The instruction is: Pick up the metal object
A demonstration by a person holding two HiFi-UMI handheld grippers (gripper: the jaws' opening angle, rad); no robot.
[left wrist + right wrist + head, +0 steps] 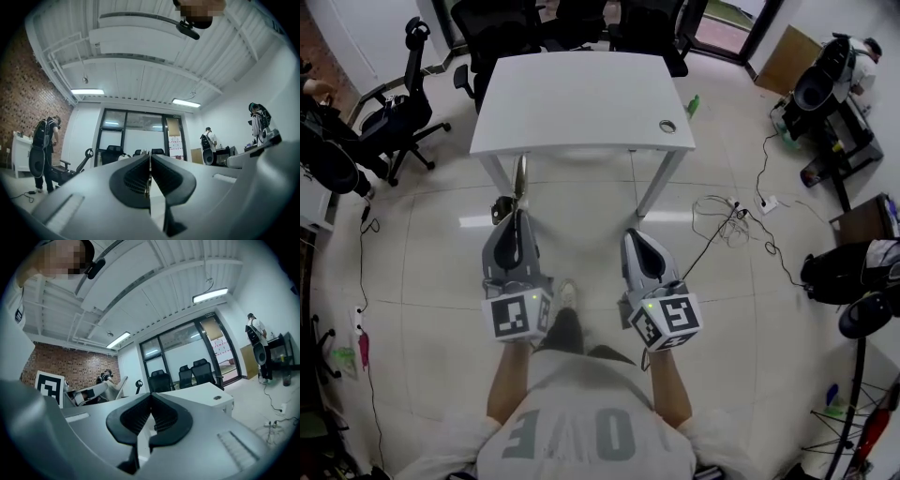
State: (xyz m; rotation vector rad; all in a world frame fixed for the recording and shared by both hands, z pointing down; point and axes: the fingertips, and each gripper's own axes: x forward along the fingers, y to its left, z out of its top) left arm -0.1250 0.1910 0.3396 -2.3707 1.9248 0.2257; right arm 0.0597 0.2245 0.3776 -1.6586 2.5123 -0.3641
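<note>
I'm looking down on a pale tiled floor (pixel 441 253) with a white table (pixel 581 98) ahead of me. Black office chairs (pixel 502 28) crowd the table's far edge, and another chair (pixel 403 112) stands off its left edge. A round cable hole (pixel 667 126) sits in the table top near the front right corner. A small green bottle (pixel 694 103) stands on the floor just beyond the right edge; I cannot tell what it holds. A loose cable (pixel 727 211) coils on the floor to the right of the table's front right leg.

I hold both grippers out in front of my body, forearms forward, side by side and level with each other. Both are over the floor on my side of the table's front edge, with their marker cubes nearest me. The left gripper (pixel 520 217) points at the table's front left leg. Its fingers (pixel 136 176) are pressed together on the metal object (pixel 521 178), a thin, narrow piece. It sticks out past the fingertips toward the table, off the floor and off the table. In the left gripper view only a slim bright edge of it (pixel 147 186) shows in the seam between the ribbed pads.

The right gripper (pixel 635 234) points toward the front right leg. Its fingers (pixel 164 416) meet at the tips with nothing between them.
</note>
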